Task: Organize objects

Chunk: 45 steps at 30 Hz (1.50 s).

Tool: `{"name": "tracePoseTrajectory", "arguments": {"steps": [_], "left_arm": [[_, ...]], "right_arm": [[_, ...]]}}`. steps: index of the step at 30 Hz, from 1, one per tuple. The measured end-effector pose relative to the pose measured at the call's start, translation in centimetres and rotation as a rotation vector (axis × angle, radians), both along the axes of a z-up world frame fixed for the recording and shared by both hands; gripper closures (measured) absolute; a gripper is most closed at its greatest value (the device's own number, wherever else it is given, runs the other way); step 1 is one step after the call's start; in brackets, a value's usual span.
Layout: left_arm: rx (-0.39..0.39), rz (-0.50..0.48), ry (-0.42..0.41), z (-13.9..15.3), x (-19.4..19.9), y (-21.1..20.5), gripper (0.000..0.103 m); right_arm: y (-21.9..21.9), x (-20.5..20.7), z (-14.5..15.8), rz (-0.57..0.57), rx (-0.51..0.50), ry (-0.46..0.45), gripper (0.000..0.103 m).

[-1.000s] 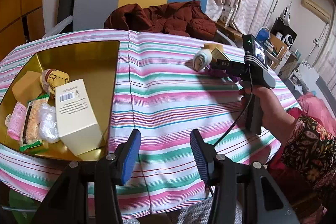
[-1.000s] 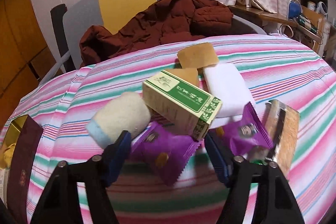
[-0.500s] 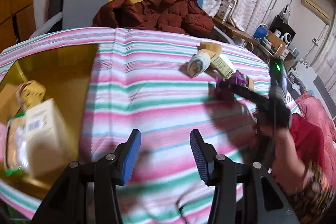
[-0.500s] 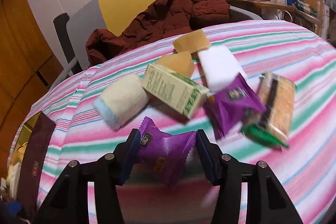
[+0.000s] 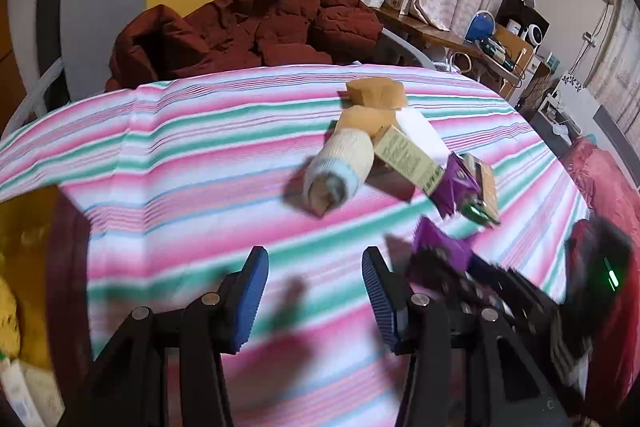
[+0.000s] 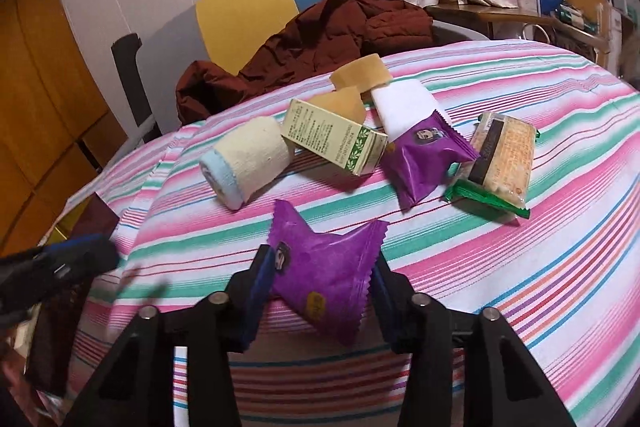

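A purple snack packet (image 6: 324, 267) sits between the blue pads of my right gripper (image 6: 320, 275). The jaws are closing and both pads touch its sides. Behind it on the striped tablecloth (image 6: 520, 267) lies a pile: a rolled cream towel (image 6: 248, 159), a green-and-cream box (image 6: 336, 143), a second purple packet (image 6: 424, 155), a cracker pack (image 6: 500, 163), a white pad (image 6: 404, 107) and tan sponges (image 6: 360, 73). My left gripper (image 5: 316, 291) hangs open over bare cloth with nothing between its fingers, short of the towel (image 5: 340, 167). The right gripper (image 5: 440, 259) appears blurred beside it.
A gold tray (image 5: 24, 227) holding boxes and packets lies at the far left, with a dark brown edge. A red-brown jacket (image 5: 256, 27) is draped over the chair behind the table. A cluttered desk (image 5: 500, 47) stands at the right. The person's red sleeve (image 5: 608, 307) is lower right.
The left gripper swept right, from beside the gold tray toward the pile. The right gripper's jaws narrowed onto the purple packet and drew it back from the pile.
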<state>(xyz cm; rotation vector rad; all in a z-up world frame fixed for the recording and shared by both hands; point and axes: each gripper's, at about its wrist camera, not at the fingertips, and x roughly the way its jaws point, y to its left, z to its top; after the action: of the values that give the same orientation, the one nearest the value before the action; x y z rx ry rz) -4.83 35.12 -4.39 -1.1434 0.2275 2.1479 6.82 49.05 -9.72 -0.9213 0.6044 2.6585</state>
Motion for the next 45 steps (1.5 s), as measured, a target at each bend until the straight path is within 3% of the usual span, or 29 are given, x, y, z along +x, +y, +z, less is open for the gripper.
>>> {"name": "tracePoseTrajectory", "arguments": {"steps": [3, 5, 12, 15, 16, 23, 35, 45], "left_arm": [[-0.023, -0.027, 0.011, -0.6, -1.0, 2.4, 0.053], [-0.037, -0.048, 0.023, -1.0, -1.5, 3.7, 0.045], [-0.079, -0.062, 0.015, -2.9, -3.7, 6.7, 0.044], [-0.046, -0.081, 0.013, -3.2, -4.0, 7.0, 0.049], [-0.041, -0.079, 0.017, -3.3, -4.0, 6.9, 0.058], [0.017, -0.04, 0.094, -3.7, -3.0, 4.8, 0.06], [0.111, 0.09, 0.139, -3.2, -0.2, -1.1, 0.061], [0.111, 0.065, 0.214, -2.9, 3.9, -4.1, 0.061]], "right_arm": [[0.2, 0.5, 0.1, -0.021, 0.003, 0.024, 0.06], [0.3, 0.9, 0.1, -0.03, -0.002, 0.044, 0.06], [1.0, 0.9, -0.2, -0.039, -0.039, 0.055, 0.06], [1.3, 0.9, -0.4, -0.043, -0.059, 0.059, 0.06], [1.4, 0.9, -0.5, -0.043, -0.061, 0.061, 0.06], [1.4, 1.0, -0.5, -0.044, -0.063, 0.065, 0.06], [1.1, 1.1, -0.2, -0.057, -0.034, 0.063, 0.06], [-0.4, 1.4, 0.8, -0.057, 0.066, 0.07, 0.063]]}}
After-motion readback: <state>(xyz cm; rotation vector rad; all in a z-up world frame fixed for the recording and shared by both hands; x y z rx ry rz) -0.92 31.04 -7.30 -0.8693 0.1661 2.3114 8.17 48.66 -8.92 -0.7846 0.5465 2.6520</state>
